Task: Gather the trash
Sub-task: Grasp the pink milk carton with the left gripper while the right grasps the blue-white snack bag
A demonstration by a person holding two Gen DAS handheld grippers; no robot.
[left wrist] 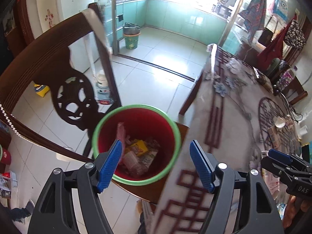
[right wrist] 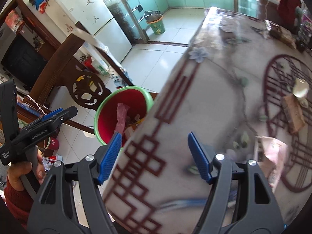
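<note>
A red trash bin with a green rim (left wrist: 136,109) stands on a chair seat beside the table and holds wrappers, with a pink wrapper (left wrist: 120,131) dropping into it. It also shows in the right wrist view (right wrist: 109,105). My left gripper (left wrist: 156,165) is open and empty, above the bin's near rim. My right gripper (right wrist: 155,156) is open and empty over the table edge. Trash lies on the patterned table (right wrist: 224,101): a pink wrapper (right wrist: 273,154), a brown packet (right wrist: 294,113) and a white cup (right wrist: 301,90).
A carved dark wooden chair back (left wrist: 64,81) stands left of the bin. A second green bin (left wrist: 131,37) stands in the kitchen doorway. A white fridge (right wrist: 93,15) is behind the chair. Bottles and clutter (left wrist: 284,76) sit at the table's far end.
</note>
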